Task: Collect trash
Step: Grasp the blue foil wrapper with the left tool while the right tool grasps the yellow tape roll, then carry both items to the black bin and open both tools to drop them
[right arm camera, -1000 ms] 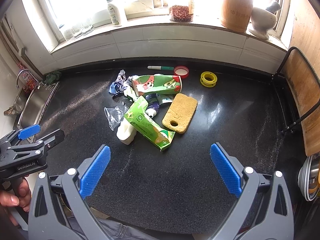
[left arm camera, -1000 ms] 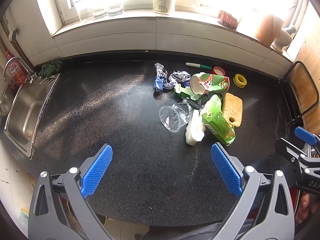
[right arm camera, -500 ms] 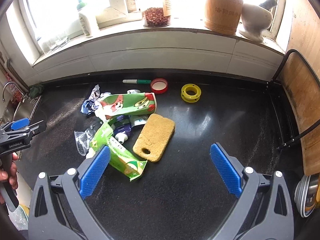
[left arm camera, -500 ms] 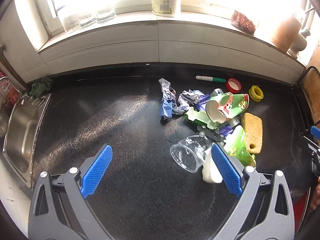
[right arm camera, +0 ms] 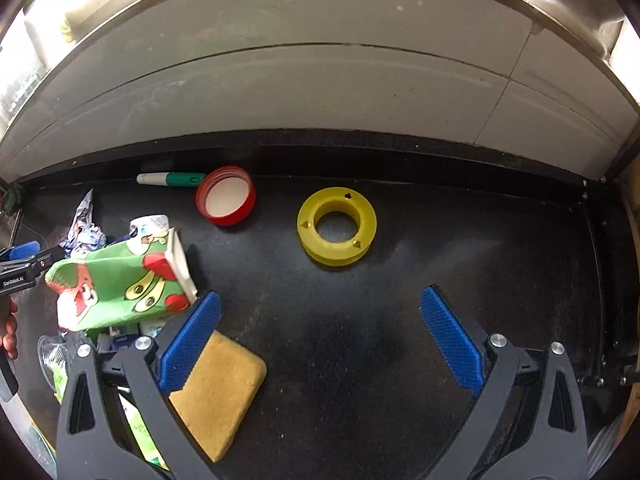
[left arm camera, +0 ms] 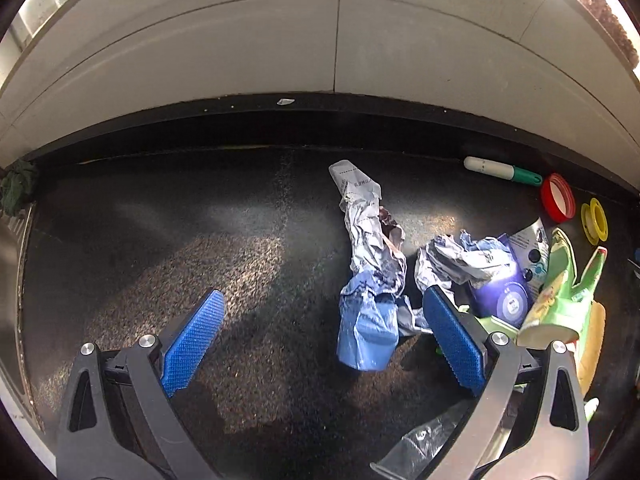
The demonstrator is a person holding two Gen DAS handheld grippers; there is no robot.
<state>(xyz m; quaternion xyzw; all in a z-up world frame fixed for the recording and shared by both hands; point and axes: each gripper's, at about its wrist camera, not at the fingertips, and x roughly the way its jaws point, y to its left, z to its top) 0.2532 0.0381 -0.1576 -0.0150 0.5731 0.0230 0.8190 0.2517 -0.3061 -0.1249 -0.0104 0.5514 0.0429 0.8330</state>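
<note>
A pile of trash lies on the black counter. In the left wrist view a crumpled blue and white wrapper (left arm camera: 368, 280) lies between the fingers of my open left gripper (left arm camera: 320, 340), close to the right one, with a second crumpled wrapper (left arm camera: 460, 258) beside it. In the right wrist view my open right gripper (right arm camera: 320, 340) hovers low over bare counter, with a yellow spool (right arm camera: 336, 226) ahead of it. A green cartoon carton (right arm camera: 120, 284) lies left of its left finger. A red lid (right arm camera: 226, 196) and a green and white marker (right arm camera: 168, 179) lie near the wall.
A yellow sponge (right arm camera: 216, 392) lies under the right gripper's left finger. A clear plastic cup (left arm camera: 420, 444) lies at the bottom of the left wrist view. A white tiled wall (right arm camera: 320, 88) closes off the back. A sink edge (left arm camera: 12, 280) is at the far left.
Both grippers have moved forward and down towards the counter. The left one now straddles the crumpled blue wrapper; the right one has shifted right, past the pile, to face the yellow spool.
</note>
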